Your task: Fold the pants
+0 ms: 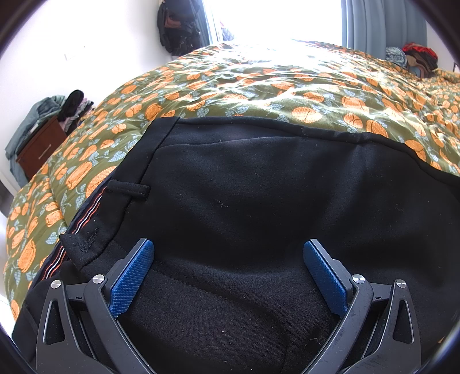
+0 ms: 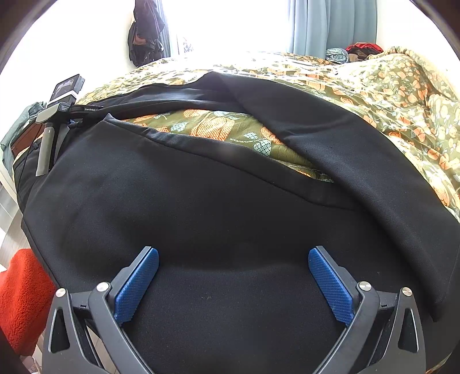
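Black pants [image 1: 258, 187] lie spread on a bed with an olive quilt printed with orange pumpkins [image 1: 258, 83]. In the left wrist view the waistband with a belt loop [image 1: 128, 191] and striped inner lining is at the left. My left gripper [image 1: 228, 247] is open, its blue pads just above the waist fabric, holding nothing. In the right wrist view the pants [image 2: 187, 215] show both legs parted, with quilt [image 2: 218, 126] between them. My right gripper [image 2: 233, 254] is open over the near leg, empty. The left gripper [image 2: 57, 112] shows at the far left.
A wooden nightstand [image 1: 40, 143] piled with clothes stands left of the bed. Dark clothes hang on the wall [image 1: 178, 26] by the bright window. Clothes lie at the bed's far right [image 1: 414, 57]. A red fleece [image 2: 23, 299] is at the lower left.
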A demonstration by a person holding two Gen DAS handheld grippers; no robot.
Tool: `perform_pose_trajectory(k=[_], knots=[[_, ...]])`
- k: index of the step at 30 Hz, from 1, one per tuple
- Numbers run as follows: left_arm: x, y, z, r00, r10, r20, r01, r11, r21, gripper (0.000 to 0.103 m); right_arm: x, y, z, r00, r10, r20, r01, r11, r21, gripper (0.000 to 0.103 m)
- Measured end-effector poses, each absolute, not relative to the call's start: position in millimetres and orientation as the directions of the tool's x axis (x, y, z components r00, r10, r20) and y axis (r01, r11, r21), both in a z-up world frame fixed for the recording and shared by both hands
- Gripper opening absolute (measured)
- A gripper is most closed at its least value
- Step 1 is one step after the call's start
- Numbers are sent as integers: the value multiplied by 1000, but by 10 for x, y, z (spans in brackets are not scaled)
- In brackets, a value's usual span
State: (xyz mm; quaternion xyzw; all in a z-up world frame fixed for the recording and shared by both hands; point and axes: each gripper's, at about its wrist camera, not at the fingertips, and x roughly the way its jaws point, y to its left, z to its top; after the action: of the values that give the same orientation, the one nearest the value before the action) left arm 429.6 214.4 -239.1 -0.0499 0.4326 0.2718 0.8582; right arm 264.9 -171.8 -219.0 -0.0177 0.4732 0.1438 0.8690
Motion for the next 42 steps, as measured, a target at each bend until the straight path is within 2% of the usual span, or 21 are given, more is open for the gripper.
perform_pose_trajectory(k=[37,39,42], knots=[[4296,2143,-2391,478,423,-770,-510,847,150,103,2659,-1728,-2121,493,232,-838,-274,956,104,102],[4295,2143,-2391,478,423,-770,-510,847,149,103,2628,-1817,-2018,493,265,-829,-256,954,154,102],[4295,2144,-2391,478,423,-770,-510,847,149,103,2532,-2165,-1890,526,381,-760,-160,923,351,102]])
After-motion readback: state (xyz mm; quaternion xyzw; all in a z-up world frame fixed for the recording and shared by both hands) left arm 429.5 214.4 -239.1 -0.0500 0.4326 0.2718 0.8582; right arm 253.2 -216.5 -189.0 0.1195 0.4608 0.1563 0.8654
